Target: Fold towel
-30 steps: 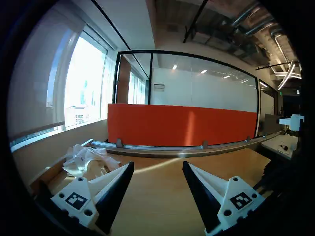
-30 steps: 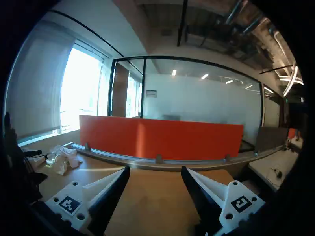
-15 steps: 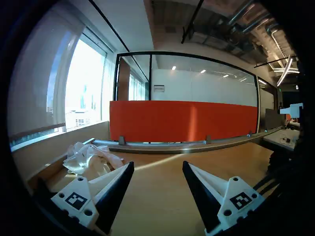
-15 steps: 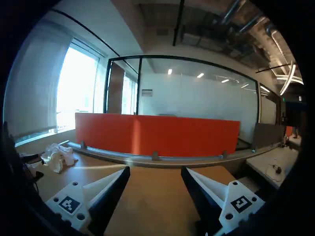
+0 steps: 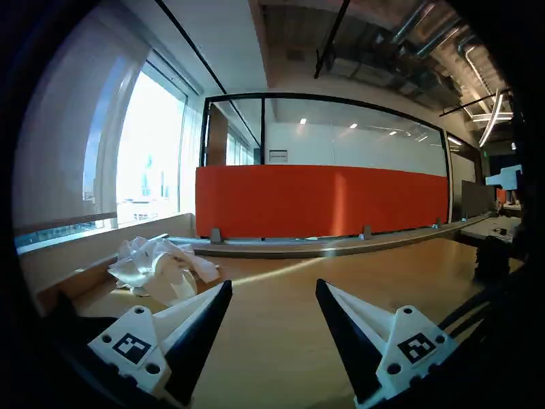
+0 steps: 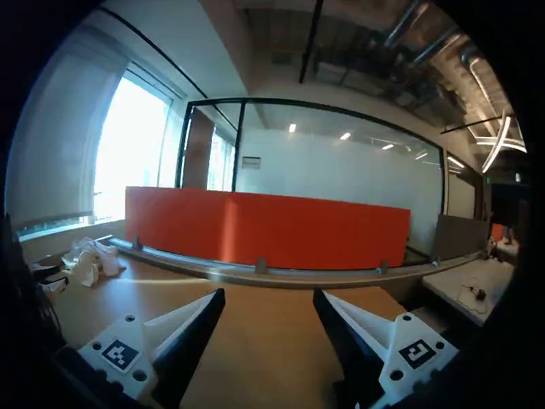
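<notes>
plainly, left tongs (image 5: 272, 282) and right tongs (image 6: 268, 292) gape wide above the desk (image 5: 286, 341), crumpled towel (image 5: 160, 262) beyond.

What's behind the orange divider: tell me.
A glass wall rises behind the divider, with a white wall beyond it. Anything lower is hidden by the divider.
</notes>
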The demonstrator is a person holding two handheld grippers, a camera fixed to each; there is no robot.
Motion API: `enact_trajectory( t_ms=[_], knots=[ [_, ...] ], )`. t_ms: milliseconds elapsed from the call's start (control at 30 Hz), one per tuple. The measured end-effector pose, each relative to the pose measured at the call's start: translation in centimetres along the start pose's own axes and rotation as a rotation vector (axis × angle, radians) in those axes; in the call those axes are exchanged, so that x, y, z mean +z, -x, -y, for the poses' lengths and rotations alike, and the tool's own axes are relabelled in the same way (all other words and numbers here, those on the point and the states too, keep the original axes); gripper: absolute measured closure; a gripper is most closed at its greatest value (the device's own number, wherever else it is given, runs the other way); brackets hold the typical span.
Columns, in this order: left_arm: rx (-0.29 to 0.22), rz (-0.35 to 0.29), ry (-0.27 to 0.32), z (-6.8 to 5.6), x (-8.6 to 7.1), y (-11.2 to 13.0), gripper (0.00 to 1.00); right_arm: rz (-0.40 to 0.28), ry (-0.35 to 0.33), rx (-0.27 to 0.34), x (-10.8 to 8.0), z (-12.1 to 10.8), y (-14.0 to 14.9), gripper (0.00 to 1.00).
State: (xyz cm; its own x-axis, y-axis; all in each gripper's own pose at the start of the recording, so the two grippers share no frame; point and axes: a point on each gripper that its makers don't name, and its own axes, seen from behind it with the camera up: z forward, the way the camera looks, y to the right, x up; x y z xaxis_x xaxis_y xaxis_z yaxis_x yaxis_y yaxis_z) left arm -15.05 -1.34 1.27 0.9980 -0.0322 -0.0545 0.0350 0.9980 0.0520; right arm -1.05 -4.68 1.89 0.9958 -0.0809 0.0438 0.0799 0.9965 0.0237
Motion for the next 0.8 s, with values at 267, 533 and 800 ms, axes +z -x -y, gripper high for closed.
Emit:
enact_trajectory(
  t_ms=[267, 533, 800],
  knots=[
    [-0.012, -0.016, -0.014, 0.7, -0.1, 1.9, 0.09, 0.001, 0.029, -0.012, 0.3, -0.8, 1.7, 0.00],
    [-0.024, -0.026, -0.018, 1.1, -0.2, 3.0, 0.09, 0.005, 0.037, -0.025, 0.4, -0.9, 2.3, 0.00],
    [-0.025, -0.027, -0.027, 1.4, -0.4, 3.6, 0.09, 0.000, 0.045, -0.033, 0.6, -1.0, 2.1, 0.00]
  ],
)
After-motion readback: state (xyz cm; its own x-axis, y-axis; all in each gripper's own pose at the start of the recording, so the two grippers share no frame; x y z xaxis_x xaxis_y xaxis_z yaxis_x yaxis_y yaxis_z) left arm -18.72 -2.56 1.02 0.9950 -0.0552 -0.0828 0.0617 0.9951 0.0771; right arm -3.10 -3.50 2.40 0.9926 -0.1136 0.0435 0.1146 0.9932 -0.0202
